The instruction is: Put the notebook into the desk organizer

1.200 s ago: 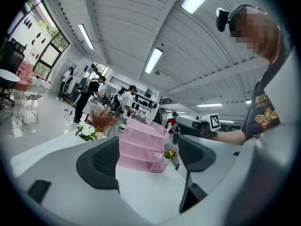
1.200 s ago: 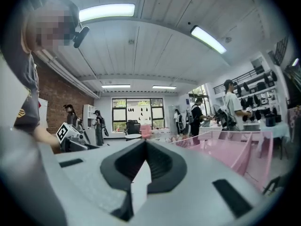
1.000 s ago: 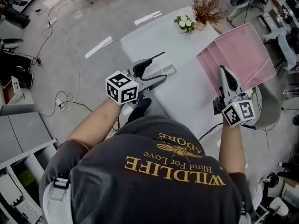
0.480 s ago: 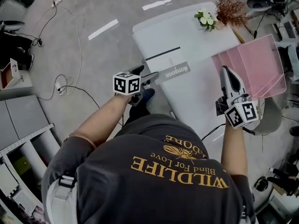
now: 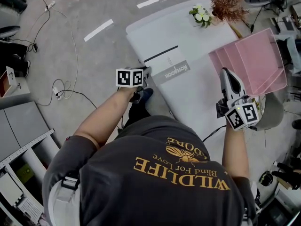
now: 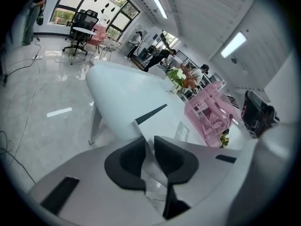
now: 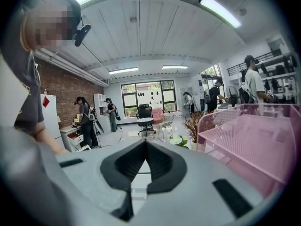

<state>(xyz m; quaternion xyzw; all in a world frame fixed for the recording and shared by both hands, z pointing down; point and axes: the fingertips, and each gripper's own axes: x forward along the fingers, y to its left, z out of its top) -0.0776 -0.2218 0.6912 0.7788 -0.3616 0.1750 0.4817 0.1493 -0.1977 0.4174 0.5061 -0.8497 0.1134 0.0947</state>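
A white notebook (image 5: 165,64) with a black stripe and a grey label lies on the white table (image 5: 197,98). My left gripper (image 5: 146,73) is at its near-left corner. In the left gripper view, the jaws of the left gripper (image 6: 149,142) are closing, with the corner of the notebook (image 6: 162,124) pinched between the dark pads. The pink mesh desk organizer (image 5: 251,60) stands at the table's right. My right gripper (image 5: 227,76) hovers just left of it, pointing away from me. In the right gripper view, the right gripper (image 7: 145,142) is shut and holds nothing, and the organizer (image 7: 249,142) fills the right.
White flowers (image 5: 200,14) and a dried brown plant (image 5: 226,4) stand at the table's far end. Cables (image 5: 61,91) run over the floor on the left, beside grey shelving (image 5: 21,140). A grey chair (image 5: 273,112) sits right of the table. Several people stand in the background.
My left gripper has moved forward and down to the notebook's corner, and its wide-open jaws have come together on it. The right gripper has hardly moved.
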